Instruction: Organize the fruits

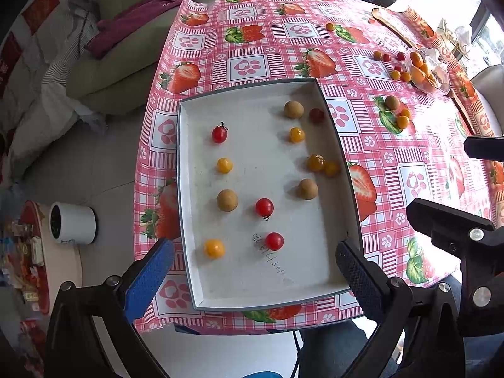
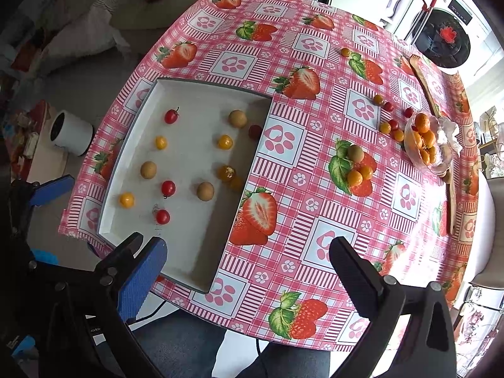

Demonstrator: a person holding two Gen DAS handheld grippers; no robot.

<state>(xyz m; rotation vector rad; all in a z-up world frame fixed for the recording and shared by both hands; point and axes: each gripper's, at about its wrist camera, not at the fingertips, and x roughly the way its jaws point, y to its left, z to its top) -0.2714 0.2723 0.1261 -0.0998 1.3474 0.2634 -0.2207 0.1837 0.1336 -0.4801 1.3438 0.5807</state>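
A white tray (image 1: 252,296) lies on the strawberry tablecloth and holds several red tomatoes, yellow fruits and brown round fruits; it also shows in the right wrist view (image 2: 189,271). A red tomato (image 1: 274,241) lies nearest the tray's front. My left gripper (image 1: 255,263) is open and empty above the tray's near end. My right gripper (image 2: 249,264) is open and empty above the tray's near right corner. Loose fruits (image 2: 357,170) lie on the cloth to the right. A clear bowl of orange fruits (image 2: 425,141) stands further right.
Small tomatoes (image 2: 390,126) are scattered near the bowl. A wooden spatula (image 2: 425,85) lies at the far right. A white cylinder (image 1: 74,223) stands on the floor to the left. A sofa with clothes (image 1: 126,31) is beyond the table.
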